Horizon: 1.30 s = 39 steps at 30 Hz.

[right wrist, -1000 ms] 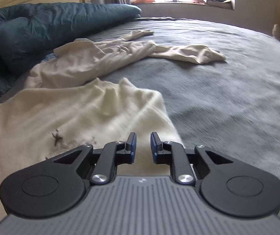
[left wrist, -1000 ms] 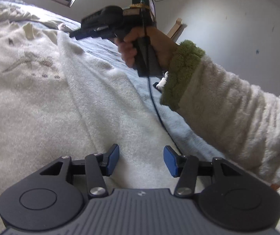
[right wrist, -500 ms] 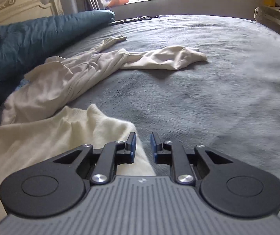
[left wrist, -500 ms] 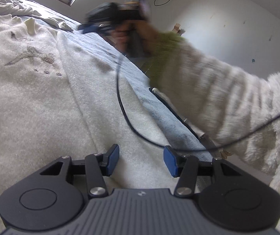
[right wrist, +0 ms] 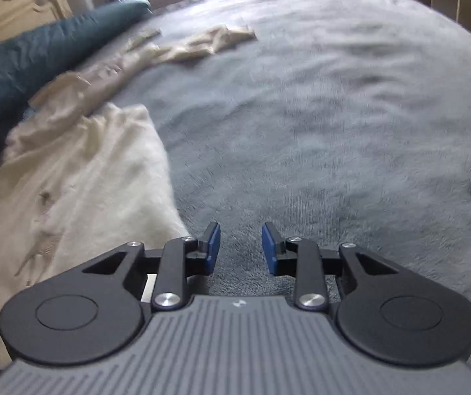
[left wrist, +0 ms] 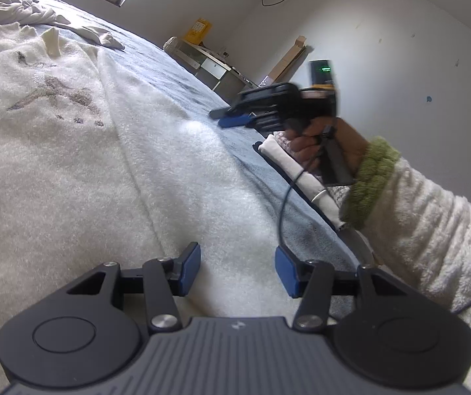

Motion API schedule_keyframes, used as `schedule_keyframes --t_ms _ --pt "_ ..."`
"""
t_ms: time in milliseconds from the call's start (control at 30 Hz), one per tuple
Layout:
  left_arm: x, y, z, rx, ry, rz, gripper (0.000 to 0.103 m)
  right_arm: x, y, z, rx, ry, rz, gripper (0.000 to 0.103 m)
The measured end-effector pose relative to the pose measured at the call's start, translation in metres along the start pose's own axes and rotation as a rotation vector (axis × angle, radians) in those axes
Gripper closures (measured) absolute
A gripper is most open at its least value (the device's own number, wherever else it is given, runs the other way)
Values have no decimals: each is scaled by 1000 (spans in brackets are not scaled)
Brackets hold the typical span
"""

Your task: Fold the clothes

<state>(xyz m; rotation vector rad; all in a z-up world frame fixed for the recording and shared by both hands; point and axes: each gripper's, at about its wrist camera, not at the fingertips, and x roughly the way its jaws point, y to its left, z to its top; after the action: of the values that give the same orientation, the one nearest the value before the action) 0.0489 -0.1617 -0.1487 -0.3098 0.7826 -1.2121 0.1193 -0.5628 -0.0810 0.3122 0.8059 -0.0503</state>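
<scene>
A cream fluffy garment (left wrist: 87, 164) with a dark stitched motif lies spread on the grey bed cover (left wrist: 182, 79). My left gripper (left wrist: 238, 270) hovers open over its near part, the blue pads well apart. To its right a hand (left wrist: 321, 144) holds my right gripper (left wrist: 230, 118) low over the cover beside the garment's edge. In the right wrist view my right gripper (right wrist: 240, 247) is opening, with only bare grey cover (right wrist: 317, 131) between its pads. The cream garment (right wrist: 70, 191) lies to its left.
A second, beige garment (right wrist: 182, 49) lies crumpled further up the bed, beside a dark teal duvet (right wrist: 38, 52) and a carved headboard (right wrist: 1, 13). A fluffy white sleeve with a green cuff (left wrist: 416, 227) crosses at right. Low shelving (left wrist: 209, 62) stands past the bed's edge.
My right gripper swung off the cream garment's edge to the right, onto bare grey cover, and its jaws widened. In the left wrist view that hand dropped lower. The left gripper stayed put.
</scene>
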Motion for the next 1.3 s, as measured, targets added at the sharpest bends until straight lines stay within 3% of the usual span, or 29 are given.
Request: schedule_keyframes --t_ms 167,267,367,500,600,733,833,933,1033,1133,1300 --pt "-1 0 4 -55 4 18 51 -23 52 -32 -209 -21 138 77" --pt "0 1 6 -80 10 28 52 -13 63 -74 -330 98 88 77" --pt "-1 0 9 -88 25 45 52 -37 47 -92 -288 89 70 78" --pt "-7 -6 13 -103 32 88 52 -74 60 -91 -311 9 55 79" --pt "-11 -11 12 -125 25 124 51 -80 90 -97 -352 -40 130 79" --pt "-18 -15 5 -156 16 155 51 -63 120 -140 -414 6 186 79" --pt "-25 -18 3 -177 12 164 51 -76 120 -182 -428 -2 193 79" --pt "-36 -18 -1 -198 1 179 49 -103 123 -192 -408 7 245 79" --pt "-63 -16 -2 -244 -56 197 49 -119 137 -187 -418 -37 264 79" --pt "-110 -11 4 -274 -175 245 48 -119 156 -177 -436 -79 298 79" --pt "-200 27 22 -350 -373 445 43 -85 188 -187 -476 27 304 79"
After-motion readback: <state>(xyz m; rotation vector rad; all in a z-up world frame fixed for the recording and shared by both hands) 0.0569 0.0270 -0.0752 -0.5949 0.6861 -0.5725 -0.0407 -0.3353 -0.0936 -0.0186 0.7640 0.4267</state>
